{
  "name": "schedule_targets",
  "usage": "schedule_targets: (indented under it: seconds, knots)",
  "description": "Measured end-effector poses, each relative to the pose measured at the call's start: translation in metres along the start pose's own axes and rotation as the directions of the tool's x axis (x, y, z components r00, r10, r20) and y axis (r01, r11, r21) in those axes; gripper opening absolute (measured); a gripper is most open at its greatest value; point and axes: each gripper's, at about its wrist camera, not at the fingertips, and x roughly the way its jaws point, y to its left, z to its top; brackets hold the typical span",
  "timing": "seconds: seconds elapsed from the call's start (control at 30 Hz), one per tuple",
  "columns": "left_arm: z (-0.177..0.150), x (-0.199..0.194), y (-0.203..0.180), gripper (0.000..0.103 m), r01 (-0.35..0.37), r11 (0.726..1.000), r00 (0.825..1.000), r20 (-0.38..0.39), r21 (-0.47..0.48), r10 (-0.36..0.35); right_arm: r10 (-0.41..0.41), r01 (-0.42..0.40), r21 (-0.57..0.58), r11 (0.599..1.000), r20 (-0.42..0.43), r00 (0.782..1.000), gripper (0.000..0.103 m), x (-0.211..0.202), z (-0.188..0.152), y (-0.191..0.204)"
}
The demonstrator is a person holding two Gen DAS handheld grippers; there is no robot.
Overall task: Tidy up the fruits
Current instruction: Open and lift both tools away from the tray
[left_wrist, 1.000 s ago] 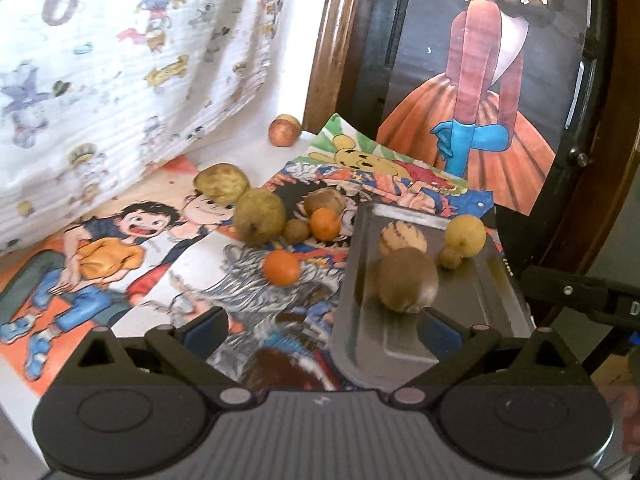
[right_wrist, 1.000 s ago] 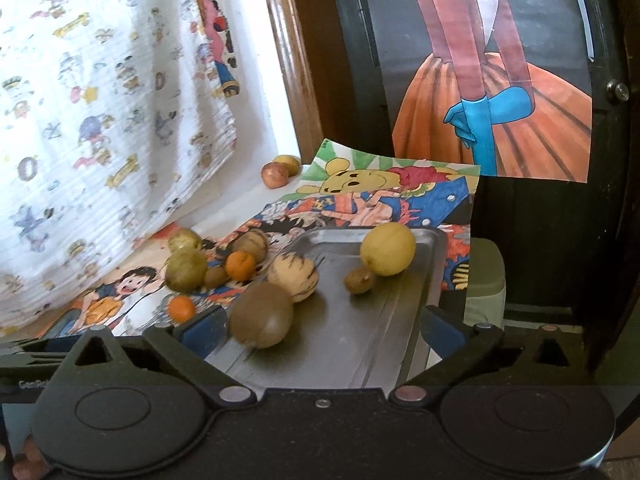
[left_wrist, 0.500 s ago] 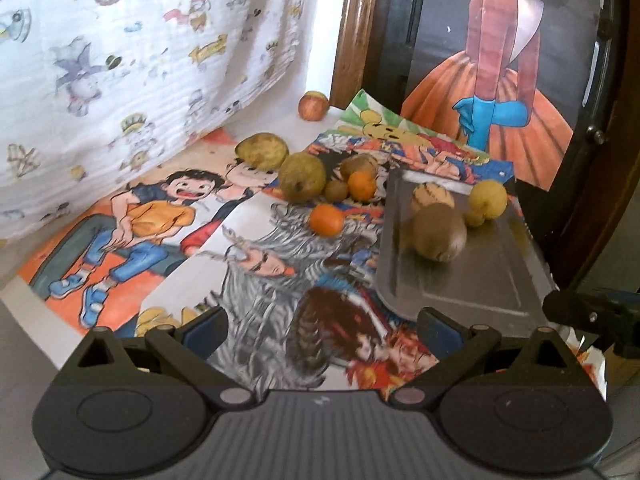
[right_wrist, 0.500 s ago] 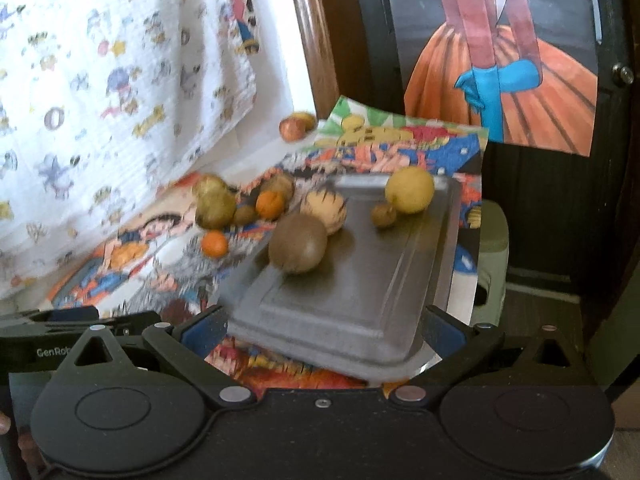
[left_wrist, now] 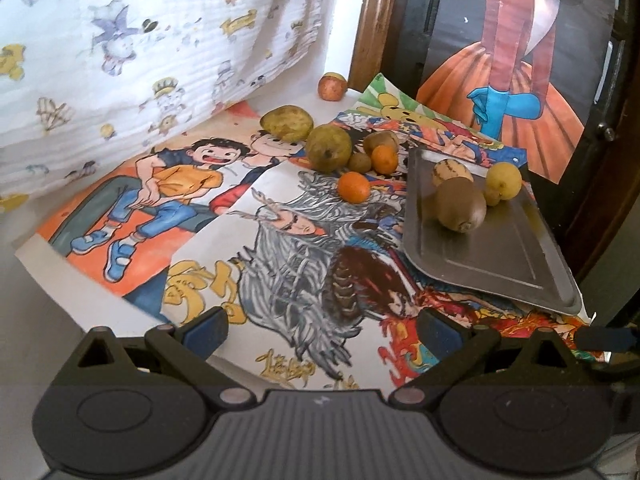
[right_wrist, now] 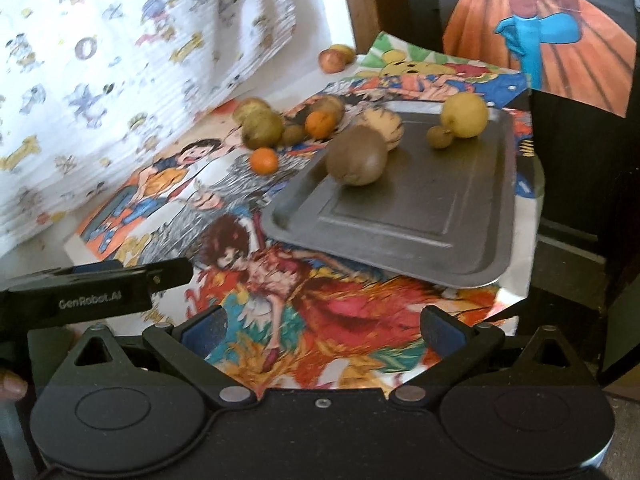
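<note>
Both tools have drawn back from the tray (left_wrist: 480,256); left tool (left_wrist: 320,330) and right tool (right_wrist: 322,330) stand wide open, empty. The nearest orange (left_wrist: 353,187) looks light, firm, and rolls easily; grip across its middle.

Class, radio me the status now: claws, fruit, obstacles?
Left claw, right claw: both open, empty. Four fruits on metal tray; two oranges, others loose on posters. Nothing blocking.

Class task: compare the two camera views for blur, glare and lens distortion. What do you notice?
Left wrist view: mostly sharp, edges bent by the fisheye, pale sheen on the tray. Right wrist view: softer, with the curtain smeared by motion blur and the same dark rounded corners.
</note>
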Motion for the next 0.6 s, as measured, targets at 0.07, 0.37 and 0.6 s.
schedule_targets:
  seconds: [0.07, 0.37, 0.6]
  knots:
    - [-0.001, -0.001, 0.004, 0.102, -0.003, 1.0, 1.0, -0.001, -0.008, 0.003, 0.004, -0.004, -0.013, 1.0, -0.012, 1.0, 0.102, 0.002, 0.0, 0.005]
    - [-0.001, -0.003, 0.033, 0.102, -0.063, 0.99, 0.998, 0.005, -0.123, 0.064, 0.027, -0.031, -0.094, 0.995, -0.046, 0.999, 0.102, 0.01, 0.001, 0.027]
    - [-0.001, 0.0, 0.059, 0.102, -0.118, 0.966, 0.993, -0.006, -0.23, 0.12, 0.044, -0.048, -0.126, 0.991, -0.036, 0.998, 0.102, 0.016, 0.007, 0.038]
